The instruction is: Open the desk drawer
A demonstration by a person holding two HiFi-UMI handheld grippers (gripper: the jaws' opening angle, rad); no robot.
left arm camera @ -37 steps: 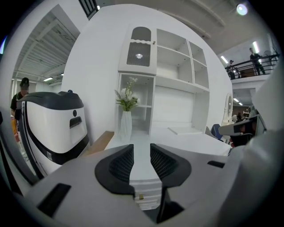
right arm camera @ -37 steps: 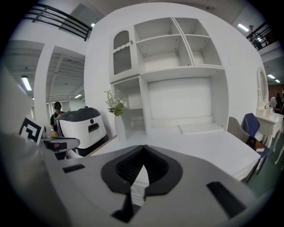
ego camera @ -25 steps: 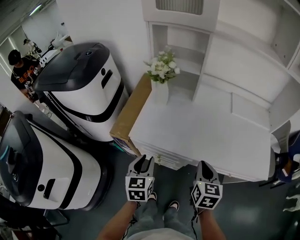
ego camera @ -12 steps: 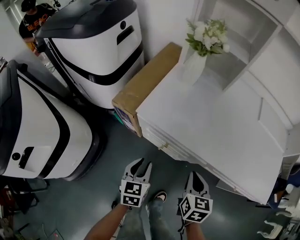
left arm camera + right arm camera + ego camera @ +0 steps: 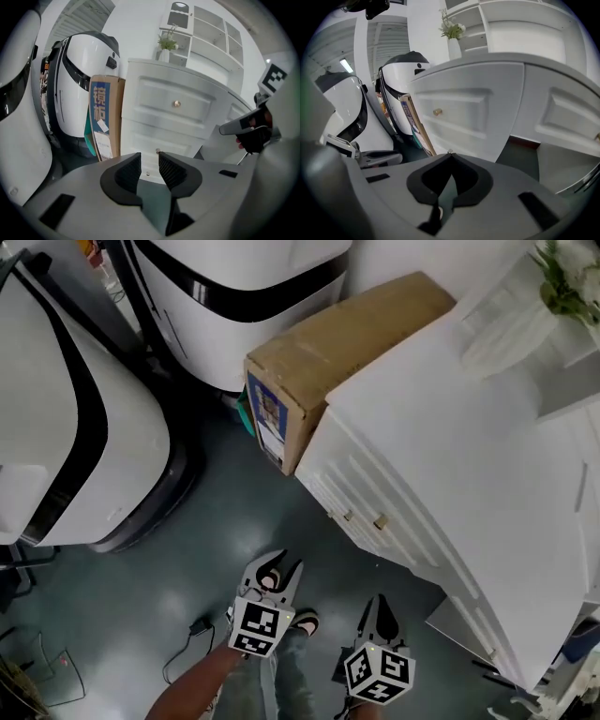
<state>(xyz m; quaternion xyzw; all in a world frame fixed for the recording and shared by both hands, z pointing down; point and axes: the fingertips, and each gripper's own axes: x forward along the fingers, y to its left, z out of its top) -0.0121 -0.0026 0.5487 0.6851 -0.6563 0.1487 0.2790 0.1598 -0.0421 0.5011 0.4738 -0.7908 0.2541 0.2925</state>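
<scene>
Left hand-held gripper [image 5: 281,570]: jaws apart, empty. Right hand-held gripper [image 5: 379,607]: jaws together, empty. Desk [image 5: 450,456]: two knobs [image 5: 348,517] in head view.

The left gripper [image 5: 281,570] and the right gripper [image 5: 379,607] have smooth light grey shells, each ending in two black jaws whose inner pads [image 5: 171,168] are finely ribbed. Dark rectangular recesses [image 5: 57,211] are cut into the grey bodies. Behind the jaws sit the left cube [image 5: 260,629] and the right cube [image 5: 380,677], white with black square markers on every visible face. The person wears grey-blue trousers [image 5: 281,685] and dark shoes [image 5: 305,620] with pale edges.
</scene>
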